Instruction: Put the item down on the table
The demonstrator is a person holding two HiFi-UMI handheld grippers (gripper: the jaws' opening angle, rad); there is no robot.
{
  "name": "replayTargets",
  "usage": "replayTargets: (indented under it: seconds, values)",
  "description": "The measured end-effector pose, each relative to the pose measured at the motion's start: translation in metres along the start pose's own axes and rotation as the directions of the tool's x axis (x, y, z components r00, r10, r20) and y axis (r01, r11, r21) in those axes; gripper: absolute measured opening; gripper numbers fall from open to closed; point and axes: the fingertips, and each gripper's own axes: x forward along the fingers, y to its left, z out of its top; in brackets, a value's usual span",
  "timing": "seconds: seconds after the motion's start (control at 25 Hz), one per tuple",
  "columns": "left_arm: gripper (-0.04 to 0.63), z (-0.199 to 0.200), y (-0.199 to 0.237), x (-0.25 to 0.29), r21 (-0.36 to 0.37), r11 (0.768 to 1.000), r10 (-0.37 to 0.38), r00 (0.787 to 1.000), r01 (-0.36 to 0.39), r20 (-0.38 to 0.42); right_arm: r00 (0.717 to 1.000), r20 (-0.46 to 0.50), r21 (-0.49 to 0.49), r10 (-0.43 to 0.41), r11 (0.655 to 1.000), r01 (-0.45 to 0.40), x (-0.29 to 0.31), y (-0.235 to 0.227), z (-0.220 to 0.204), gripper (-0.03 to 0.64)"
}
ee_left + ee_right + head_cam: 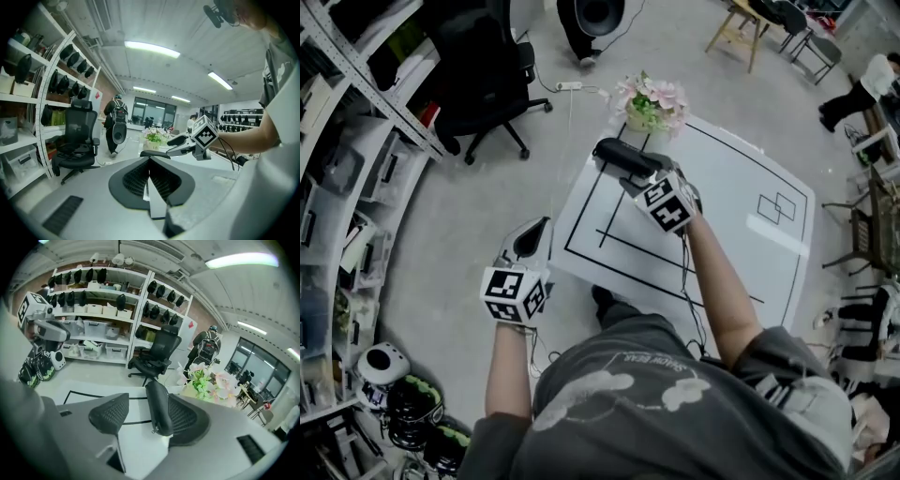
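Right tool [633,173] at table [741,272] corner, jaws wide apart. Black case [158,404] leans on one pad only, unclamped, w/ a gap to the other. It may topple toward flowers [654,98] or off the edge. Left tool [150,174] jaws together, nothing in it.

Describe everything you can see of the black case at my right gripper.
The black case is long and rounded, smooth and slightly shiny, with a small metal zipper pull at its near end. It stands on edge between the fingers of the right gripper, leaning on one; a gap separates it from the other. It seems to rest on the white table, though contact is unclear.
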Motion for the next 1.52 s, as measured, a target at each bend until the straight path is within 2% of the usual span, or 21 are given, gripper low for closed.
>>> replayTargets:
  seconds: [0.16, 0.36, 0.76, 1.0, 1.24, 1.52]
  values:
    - [0.003, 0.006, -0.015, -0.019, 0.027, 0.999, -0.036, 0.999, 0.035, 0.023, 0.998, 0.038, 0.057, -0.045, 0.997, 0.043, -0.035, 0.018, 0.005, 0.193]
    - [0.003, 0.004, -0.042, -0.044, 0.051, 0.995, -0.087, 0.995, 0.085, 0.042, 0.98, 0.115, 0.132, -0.162, 0.98, 0.146, -0.084, 0.037, 0.008, 0.006]
    - [0.003, -0.02, -0.098, -0.107, 0.079, 0.981, -0.182, 0.982, 0.178, 0.05, 0.973, 0.11, 0.224, -0.202, 0.959, 0.174, -0.16, 0.108, -0.026, -0.002]
    - [0.003, -0.052, -0.128, -0.149, 0.067, 0.968, -0.244, 0.969, 0.241, 0.032, 0.965, 0.089, 0.292, -0.248, 0.932, 0.213, -0.212, 0.164, -0.056, -0.002]
    - [0.003, -0.084, -0.168, -0.17, 0.049, 0.941, -0.335, 0.942, 0.336, -0.029, 0.958, -0.003, 0.33, -0.288, 0.904, 0.273, -0.269, 0.206, -0.103, -0.002]
    - [0.003, -0.1, -0.217, -0.176, 0.05, 0.915, -0.398, 0.915, 0.401, -0.067, 0.943, -0.066, 0.432, -0.327, 0.842, 0.322, -0.328, 0.222, -0.163, -0.002]
